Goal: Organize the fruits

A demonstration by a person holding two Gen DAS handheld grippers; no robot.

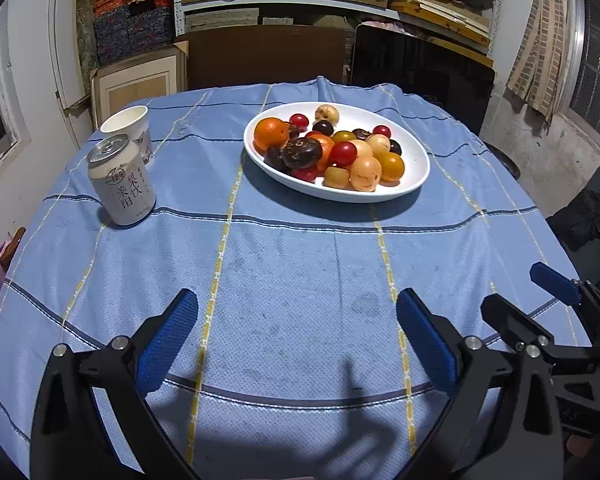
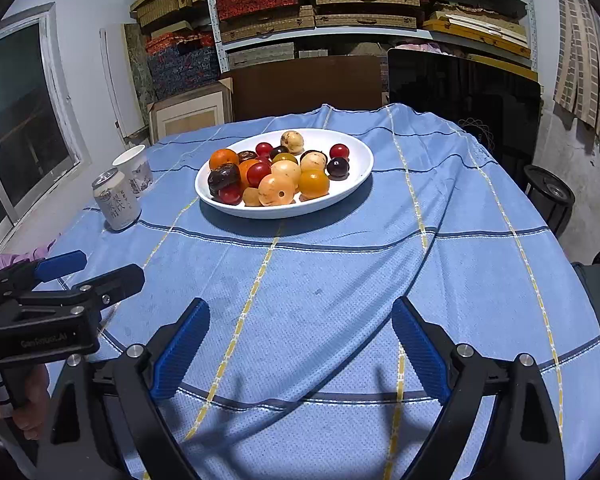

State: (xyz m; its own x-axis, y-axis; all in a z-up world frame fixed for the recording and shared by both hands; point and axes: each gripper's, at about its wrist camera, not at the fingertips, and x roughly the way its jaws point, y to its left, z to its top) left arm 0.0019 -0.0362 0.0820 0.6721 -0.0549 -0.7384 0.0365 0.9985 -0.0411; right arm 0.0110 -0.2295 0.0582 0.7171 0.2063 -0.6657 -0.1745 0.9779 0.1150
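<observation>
A white oval plate (image 1: 414, 148) (image 2: 356, 148) sits at the far middle of the table, heaped with several small fruits: an orange (image 1: 271, 133) (image 2: 223, 159), red, dark purple, yellow and pale ones. My left gripper (image 1: 298, 312) hovers open over bare cloth near the table's front, well short of the plate. My right gripper (image 2: 300, 318) is also open over bare cloth, beside the left one. Nothing is between either pair of fingers. The right gripper (image 1: 520, 300) shows at the left wrist view's right edge, and the left gripper (image 2: 96, 270) at the right wrist view's left edge.
A drink can (image 1: 121, 182) (image 2: 116, 200) and a white paper cup (image 1: 130, 128) (image 2: 135, 168) stand at the table's left. The blue checked tablecloth (image 1: 300, 248) (image 2: 320, 272) has a fold on the right. Shelves of boxes, a brown board and a dark panel stand behind the table.
</observation>
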